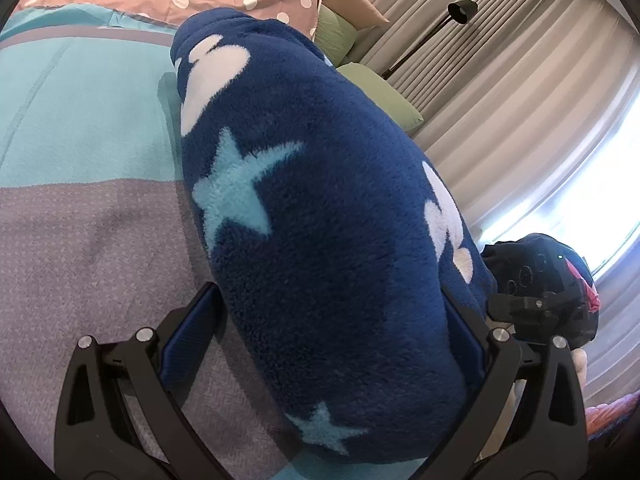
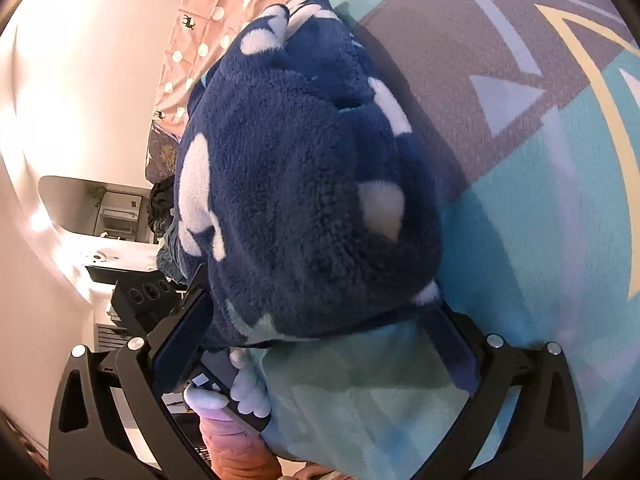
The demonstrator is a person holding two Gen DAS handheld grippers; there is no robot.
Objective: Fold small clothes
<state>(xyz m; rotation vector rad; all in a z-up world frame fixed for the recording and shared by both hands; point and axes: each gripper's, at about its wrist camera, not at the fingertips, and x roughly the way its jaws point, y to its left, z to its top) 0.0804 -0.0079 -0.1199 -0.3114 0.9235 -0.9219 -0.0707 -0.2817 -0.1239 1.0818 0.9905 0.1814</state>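
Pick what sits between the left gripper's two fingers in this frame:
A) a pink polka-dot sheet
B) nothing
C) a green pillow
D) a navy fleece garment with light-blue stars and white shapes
D: in the left wrist view the navy fleece garment with light-blue stars and white shapes fills the gap between both fingers of the left gripper, bulging up over the teal and grey bedspread.

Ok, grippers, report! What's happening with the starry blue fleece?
Both hand-held grippers shut on starry blue fleece, bunched over the bedspread. Nothing blocking.
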